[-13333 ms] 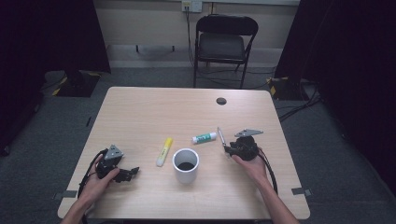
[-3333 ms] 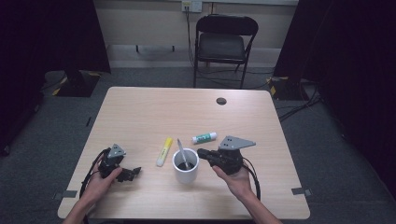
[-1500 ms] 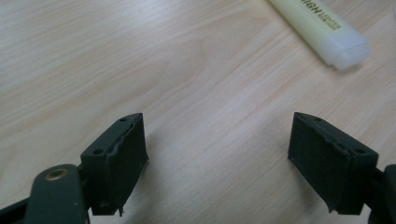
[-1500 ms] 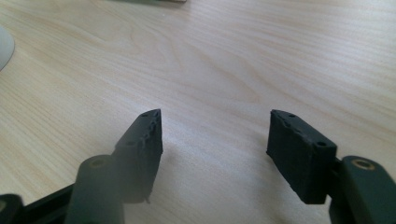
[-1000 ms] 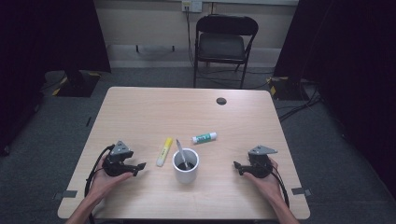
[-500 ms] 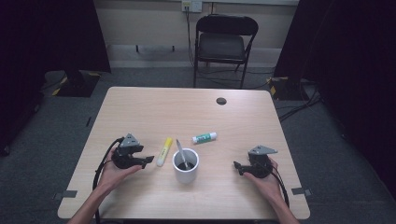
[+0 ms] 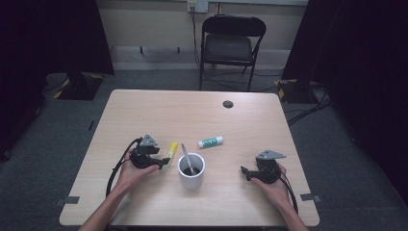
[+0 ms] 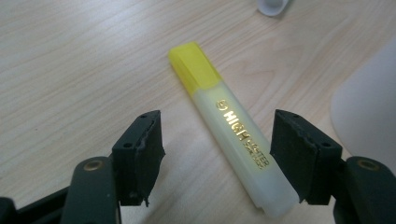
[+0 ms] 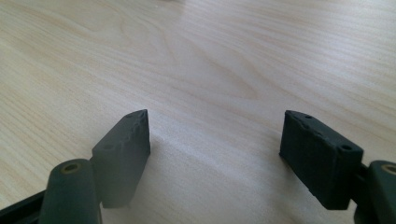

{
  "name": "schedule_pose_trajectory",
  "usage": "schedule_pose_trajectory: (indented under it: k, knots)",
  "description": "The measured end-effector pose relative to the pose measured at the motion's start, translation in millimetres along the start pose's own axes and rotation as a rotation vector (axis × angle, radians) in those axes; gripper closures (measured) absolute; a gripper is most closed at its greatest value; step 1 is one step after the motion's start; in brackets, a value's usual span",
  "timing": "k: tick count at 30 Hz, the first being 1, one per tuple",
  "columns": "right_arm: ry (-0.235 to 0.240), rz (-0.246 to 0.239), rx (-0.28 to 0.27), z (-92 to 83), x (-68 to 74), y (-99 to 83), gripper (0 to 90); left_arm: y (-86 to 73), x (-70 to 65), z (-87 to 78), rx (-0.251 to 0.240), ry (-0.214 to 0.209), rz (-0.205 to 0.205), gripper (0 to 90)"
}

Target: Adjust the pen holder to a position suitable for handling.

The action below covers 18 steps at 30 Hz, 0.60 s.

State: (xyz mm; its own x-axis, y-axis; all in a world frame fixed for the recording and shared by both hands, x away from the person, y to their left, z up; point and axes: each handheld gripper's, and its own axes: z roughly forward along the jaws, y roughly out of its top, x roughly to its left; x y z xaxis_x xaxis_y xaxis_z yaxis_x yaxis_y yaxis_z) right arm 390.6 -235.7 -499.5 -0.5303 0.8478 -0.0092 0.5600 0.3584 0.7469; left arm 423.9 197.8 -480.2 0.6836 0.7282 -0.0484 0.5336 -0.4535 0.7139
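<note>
Highlighter [image 8: 227, 132] lies between your left gripper's [image 8: 219, 154] parted jaws near the tabletop's front edge (right gripper [image 9: 217, 156] gaping, idle); next, likely, close squarely.

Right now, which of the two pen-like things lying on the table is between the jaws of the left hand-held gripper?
The yellow highlighter with the yellow cap; it lies between the open jaws. The white and green tube lies farther off, behind the white cup.
</note>
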Motion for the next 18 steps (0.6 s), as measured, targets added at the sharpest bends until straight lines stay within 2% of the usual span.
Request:
schedule_pose_trajectory:
  k: [3, 5, 7, 8, 11, 12, 13, 14, 18]
  knots:
    - [0.0, 0.0, 0.0, 0.0, 0.0, 0.0, 23.5, 0.1, -0.6, 4.5, -0.009, -0.002, -0.008, 34.2]
    - [0.0, 0.002, 0.001, 0.1, 0.1, 0.1, 23.6, 2.5, 0.7, 7.1, 0.007, 0.0, 0.017, 34.0]
    - [-0.001, 0.002, 0.001, 0.1, 0.2, 0.1, 23.6, 2.4, -1.1, 8.1, 0.003, -0.004, 0.001, 35.1]
    - [-0.001, 0.003, 0.001, 0.1, 0.2, 0.1, 23.5, 2.0, -1.0, 8.1, 0.015, -0.001, 0.032, 36.0]
    - [0.0, 0.002, 0.001, 0.1, 0.1, 0.1, 23.6, 1.3, -3.3, 7.4, 0.005, -0.005, 0.022, 41.8]
    - [-0.001, 0.002, 0.001, 0.1, 0.2, 0.1, 23.6, 1.6, -3.9, 8.0, 0.004, -0.008, 0.033, 42.8]
    - [-0.001, 0.002, 0.001, 0.1, 0.2, 0.2, 23.6, 1.5, -5.7, 9.7, 0.006, -0.023, 0.013, 43.9]
    - [-0.003, 0.004, 0.0, 0.2, 0.2, 0.2, 23.7, 2.7, -5.5, 9.3, 0.026, -0.014, 0.053, 45.8]
    - [-0.003, 0.006, 0.001, 0.3, 0.2, 0.4, 23.7, 2.6, -8.9, 11.1, 0.032, -0.011, 0.056, 51.1]
